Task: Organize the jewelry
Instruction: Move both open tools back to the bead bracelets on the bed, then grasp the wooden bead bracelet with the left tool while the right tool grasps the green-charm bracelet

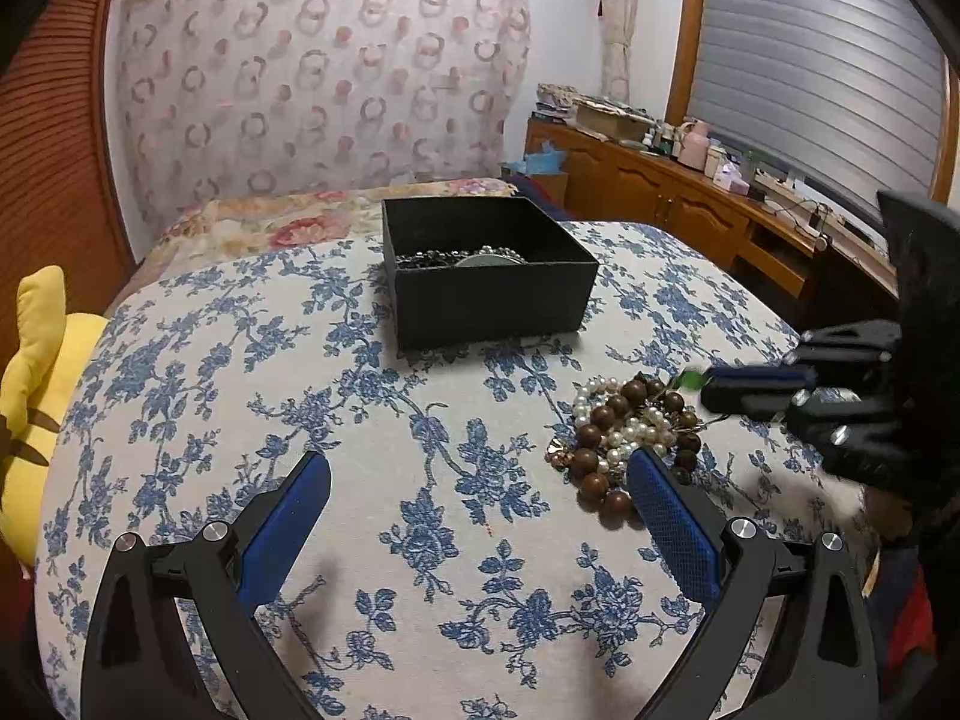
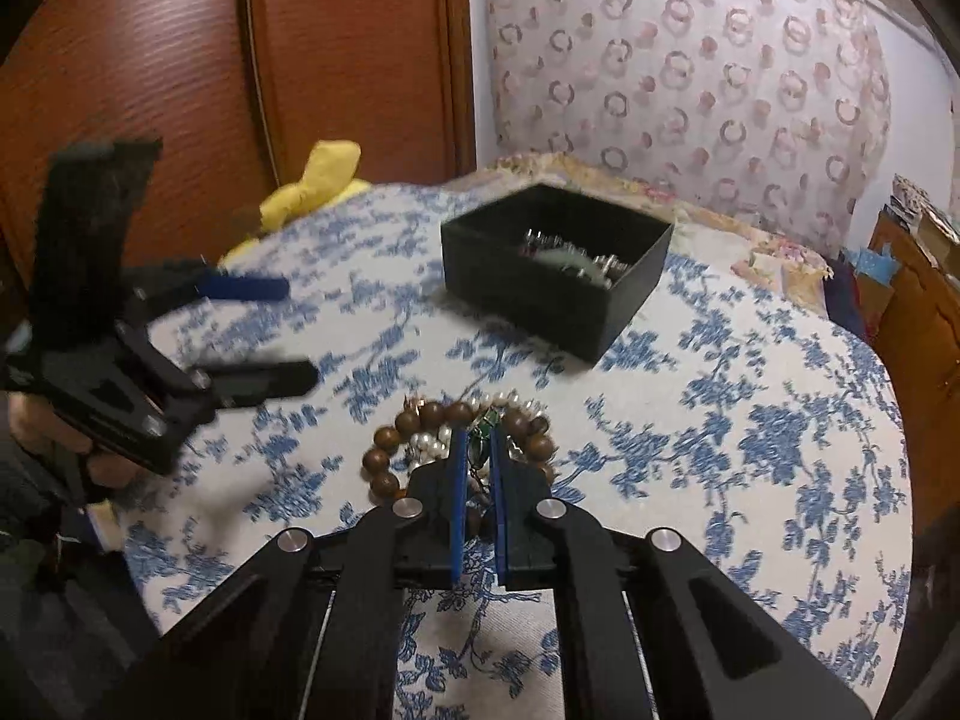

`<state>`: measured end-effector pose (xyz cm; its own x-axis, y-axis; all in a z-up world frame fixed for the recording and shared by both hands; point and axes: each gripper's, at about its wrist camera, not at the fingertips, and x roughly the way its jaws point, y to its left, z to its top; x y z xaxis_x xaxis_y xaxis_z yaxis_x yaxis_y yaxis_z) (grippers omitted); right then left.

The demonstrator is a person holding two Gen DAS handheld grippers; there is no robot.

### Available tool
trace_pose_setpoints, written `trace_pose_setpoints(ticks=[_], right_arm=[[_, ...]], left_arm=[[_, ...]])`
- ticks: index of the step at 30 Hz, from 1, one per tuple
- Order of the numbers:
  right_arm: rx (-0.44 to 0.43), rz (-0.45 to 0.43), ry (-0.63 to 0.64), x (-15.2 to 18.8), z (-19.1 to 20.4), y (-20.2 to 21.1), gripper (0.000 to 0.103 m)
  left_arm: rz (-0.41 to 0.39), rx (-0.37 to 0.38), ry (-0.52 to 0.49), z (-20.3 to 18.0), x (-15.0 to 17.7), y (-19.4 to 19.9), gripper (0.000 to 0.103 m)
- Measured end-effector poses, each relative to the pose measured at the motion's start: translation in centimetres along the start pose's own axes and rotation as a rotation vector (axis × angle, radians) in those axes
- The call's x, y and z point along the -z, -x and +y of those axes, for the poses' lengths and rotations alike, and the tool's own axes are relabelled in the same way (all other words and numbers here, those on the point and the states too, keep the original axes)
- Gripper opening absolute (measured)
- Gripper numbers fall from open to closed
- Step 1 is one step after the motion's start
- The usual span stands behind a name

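Note:
A pile of jewelry lies on the floral cloth: a brown wooden bead bracelet, white pearls and a small green piece. A black box holding chains and a disc stands behind it; it also shows in the right wrist view. My left gripper is open just left of the pile. My right gripper is shut on the green piece over the pile, and shows in the left wrist view.
A yellow plush toy lies at the table's left edge. A wooden sideboard with clutter stands at the right. A patterned curtain hangs behind. The left gripper is blurred in the right wrist view.

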<state>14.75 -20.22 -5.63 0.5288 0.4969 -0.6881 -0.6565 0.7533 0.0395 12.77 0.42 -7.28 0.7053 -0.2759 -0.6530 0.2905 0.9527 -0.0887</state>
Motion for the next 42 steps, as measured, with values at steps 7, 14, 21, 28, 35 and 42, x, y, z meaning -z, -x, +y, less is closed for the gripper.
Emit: trace_pose_setpoints(ticks=[7, 14, 21, 28, 35, 42], right_arm=[[-0.009, -0.062, -0.038, -0.5, -1.2, 2.8, 0.008], [0.025, -0.079, -0.049, -0.1, -1.9, 3.9, 0.008], [0.031, -0.076, -0.058, 0.9, -1.8, 3.8, 0.008], [0.036, -0.075, -0.066, 1.4, -1.6, 3.7, 0.009], [0.032, -0.076, -0.081, 1.8, -1.7, 3.6, 0.009], [0.035, -0.088, -0.077, 1.5, -1.7, 4.2, 0.009]], left_arm=[[0.025, 0.024, -0.028, -1.2, -0.1, -0.6, 0.095], [0.086, 0.078, -0.068, -2.8, 0.2, -1.9, 0.06], [0.141, 0.11, -0.091, -3.8, 0.0, -3.5, 0.029], [0.167, 0.11, -0.089, -3.9, -0.4, -4.7, 0.026], [0.172, 0.122, -0.096, -4.1, -0.8, -5.2, 0.012], [0.111, 0.123, -0.113, -4.9, -1.5, -3.2, 0.012]])
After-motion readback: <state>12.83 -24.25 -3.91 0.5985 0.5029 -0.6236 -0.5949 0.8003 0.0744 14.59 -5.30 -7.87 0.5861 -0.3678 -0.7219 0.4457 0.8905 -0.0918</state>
